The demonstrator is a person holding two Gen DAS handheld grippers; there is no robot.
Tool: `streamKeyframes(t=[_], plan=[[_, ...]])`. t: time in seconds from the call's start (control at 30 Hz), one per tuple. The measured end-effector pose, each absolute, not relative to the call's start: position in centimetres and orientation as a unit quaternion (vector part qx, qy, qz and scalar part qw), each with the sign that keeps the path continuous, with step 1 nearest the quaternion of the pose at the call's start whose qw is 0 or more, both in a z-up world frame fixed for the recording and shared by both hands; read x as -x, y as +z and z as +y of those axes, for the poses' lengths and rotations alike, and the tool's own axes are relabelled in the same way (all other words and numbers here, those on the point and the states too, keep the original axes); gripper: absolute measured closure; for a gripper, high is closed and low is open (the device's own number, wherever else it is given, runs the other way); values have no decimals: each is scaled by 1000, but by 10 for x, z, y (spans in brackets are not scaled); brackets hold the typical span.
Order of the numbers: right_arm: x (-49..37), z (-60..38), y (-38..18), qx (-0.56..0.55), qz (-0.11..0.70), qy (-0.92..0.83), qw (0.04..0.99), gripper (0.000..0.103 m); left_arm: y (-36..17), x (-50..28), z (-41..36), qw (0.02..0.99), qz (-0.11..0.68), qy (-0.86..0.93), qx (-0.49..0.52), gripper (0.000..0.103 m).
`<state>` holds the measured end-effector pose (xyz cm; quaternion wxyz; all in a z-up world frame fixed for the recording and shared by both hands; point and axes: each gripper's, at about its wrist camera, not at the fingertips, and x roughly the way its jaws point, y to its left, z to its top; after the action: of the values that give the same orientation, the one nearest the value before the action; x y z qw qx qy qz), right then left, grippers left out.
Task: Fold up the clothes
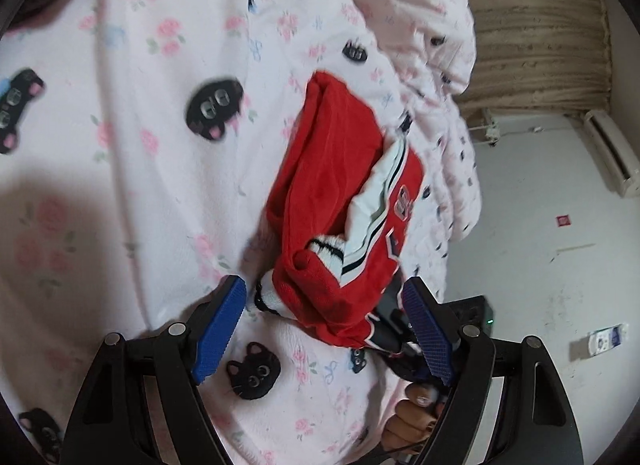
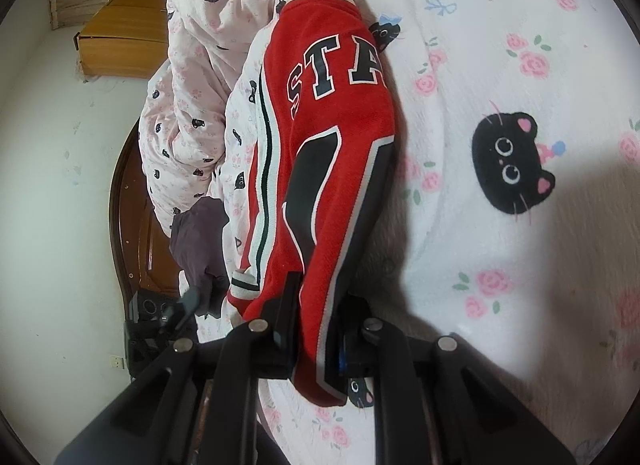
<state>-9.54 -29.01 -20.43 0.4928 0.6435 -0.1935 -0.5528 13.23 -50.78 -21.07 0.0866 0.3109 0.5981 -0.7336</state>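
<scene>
Left tongs point(image 1: 322, 329) are standing released, blue pads point(image 1: 218, 331) spread wide on either side of the near end of a red jacket point(image 1: 340, 193), not pinching it. The jacket is lying folded into a long bundle on a bed under a pink sheet point(image 1: 140, 145) printed with roses and black cat faces; white sleeve cloth with dark stripes is poking out of the fold, and a ribbed cuff point(image 1: 330, 251) is showing near the tongs. A crumpled quilt point(image 1: 432, 45) in the same print is bunching along the bed's far edge, beside a white wall point(image 1: 540, 245). A hand point(image 1: 412, 417) is gripping a handle just under the left tongs' right finger. Right tongs point(image 2: 316, 335) are clenching the jacket's near end, the cloth passing between the closed black fingers point(image 2: 286, 329). In the right wrist view the jacket is stretching away along the sheet, large dark letters "STA" point(image 2: 336, 69) facing up, ribbed hem at the far end. To its left, a dark purple cloth point(image 2: 200, 241) is lying at the bed's edge by a wooden bed frame point(image 2: 132, 205); a wooden cabinet point(image 2: 124, 37) is standing against the wall beyond.
</scene>
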Motion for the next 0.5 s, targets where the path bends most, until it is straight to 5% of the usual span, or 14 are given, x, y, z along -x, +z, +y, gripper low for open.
streamKeyframes(t=[0.23, 0.3, 0.37, 0.5], plan=[[96, -289, -201, -642, -195, -551, 497, 88, -214, -116, -500, 114, 575, -743, -322, 26], [97, -290, -201, -641, -195, -551, 497, 88, -216, -114, -500, 120, 566, -749, -322, 36], [96, -289, -197, -639, -193, -552, 499, 88, -217, -115, -502, 124, 562, -752, -320, 64], [95, -288, -184, -632, -190, -553, 508, 88, -214, -120, -505, 108, 568, -759, -298, 75]])
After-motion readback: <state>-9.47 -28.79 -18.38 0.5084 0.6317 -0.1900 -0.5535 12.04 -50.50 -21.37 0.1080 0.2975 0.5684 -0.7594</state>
